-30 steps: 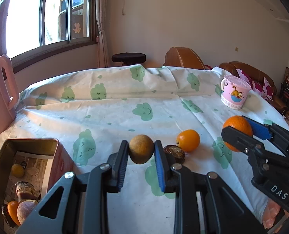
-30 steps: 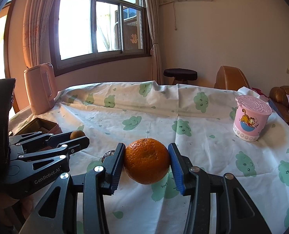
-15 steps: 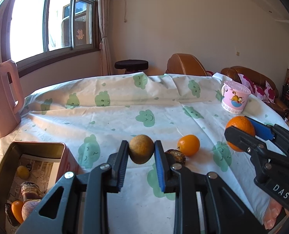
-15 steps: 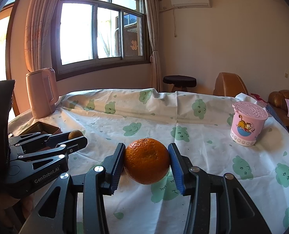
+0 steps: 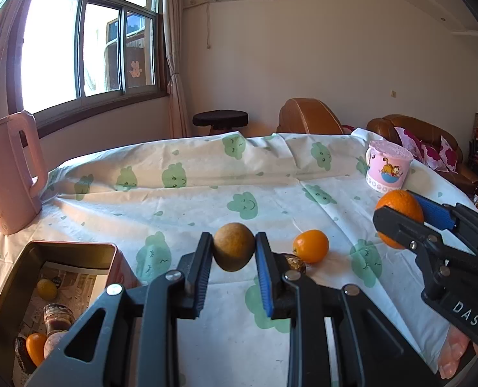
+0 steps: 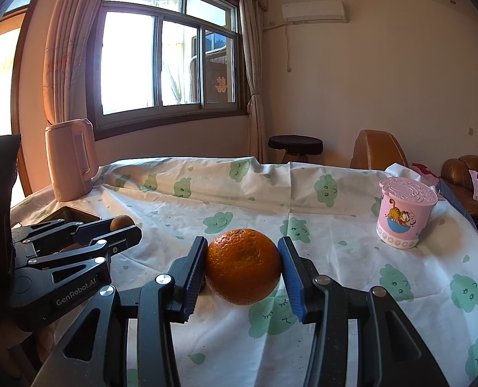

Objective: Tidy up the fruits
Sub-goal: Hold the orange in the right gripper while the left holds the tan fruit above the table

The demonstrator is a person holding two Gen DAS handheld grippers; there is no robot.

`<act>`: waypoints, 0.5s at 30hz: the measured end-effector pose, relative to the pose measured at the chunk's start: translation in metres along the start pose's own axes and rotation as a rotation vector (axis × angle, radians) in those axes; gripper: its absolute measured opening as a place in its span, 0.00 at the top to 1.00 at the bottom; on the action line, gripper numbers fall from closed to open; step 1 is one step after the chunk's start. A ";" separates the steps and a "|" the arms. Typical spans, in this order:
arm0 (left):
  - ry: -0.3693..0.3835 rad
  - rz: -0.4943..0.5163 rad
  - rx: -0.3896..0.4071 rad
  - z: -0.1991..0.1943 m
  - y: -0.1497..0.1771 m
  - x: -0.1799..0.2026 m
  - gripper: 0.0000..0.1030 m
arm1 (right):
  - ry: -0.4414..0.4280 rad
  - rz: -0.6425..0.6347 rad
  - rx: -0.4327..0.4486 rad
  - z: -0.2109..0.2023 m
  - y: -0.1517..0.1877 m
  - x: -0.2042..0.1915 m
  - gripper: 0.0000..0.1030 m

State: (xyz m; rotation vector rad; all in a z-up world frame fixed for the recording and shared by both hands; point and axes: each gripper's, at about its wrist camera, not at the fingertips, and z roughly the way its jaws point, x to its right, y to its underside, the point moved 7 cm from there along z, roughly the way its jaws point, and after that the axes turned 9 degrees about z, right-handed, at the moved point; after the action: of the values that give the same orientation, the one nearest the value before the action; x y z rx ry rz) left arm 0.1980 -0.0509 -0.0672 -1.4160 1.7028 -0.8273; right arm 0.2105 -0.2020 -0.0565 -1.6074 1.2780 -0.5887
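My left gripper [image 5: 234,251] is shut on a small brown fruit [image 5: 233,246], held above the tablecloth. To its lower left stands an open tin box [image 5: 77,249] with several fruits and a jar inside. A small orange [image 5: 310,245] and a dark wrinkled fruit [image 5: 295,262] lie on the cloth just beyond the left gripper. My right gripper [image 6: 242,269] is shut on a large orange [image 6: 242,266], lifted off the table. In the left wrist view that large orange [image 5: 400,213] shows at the right, pinched by the right gripper. The right wrist view shows the brown fruit [image 6: 121,222] at the left.
A pink kettle [image 5: 8,174] stands at the table's far left corner, behind the tin. A pink cartoon cup [image 6: 405,213] sits at the right side of the cloud-print tablecloth [image 6: 303,200]. Brown sofas and a dark stool [image 6: 295,145] stand past the table's far edge.
Both views have tilted upward a little, so the table sits lower in frame. Both grippers keep their fruits and hold about the same place.
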 end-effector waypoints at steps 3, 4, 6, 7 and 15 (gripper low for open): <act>-0.006 0.003 0.009 -0.002 -0.001 0.000 0.73 | 0.000 -0.002 0.012 -0.002 -0.001 0.000 0.54; -0.008 0.003 0.013 -0.003 -0.001 0.000 0.73 | 0.000 -0.003 0.016 -0.003 -0.001 0.000 0.54; -0.012 0.003 0.019 -0.004 -0.001 0.000 0.73 | 0.000 -0.003 0.022 -0.004 -0.001 0.000 0.54; -0.014 0.003 0.022 -0.005 -0.001 0.000 0.73 | 0.000 -0.003 0.025 -0.004 -0.002 0.000 0.54; -0.024 -0.001 0.044 -0.010 -0.002 -0.001 0.73 | 0.003 -0.005 0.051 -0.010 -0.003 -0.001 0.54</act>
State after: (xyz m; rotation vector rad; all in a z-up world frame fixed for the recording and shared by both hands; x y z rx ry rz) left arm 0.1906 -0.0502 -0.0603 -1.3918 1.6563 -0.8394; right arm 0.2034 -0.2051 -0.0498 -1.5681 1.2518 -0.6222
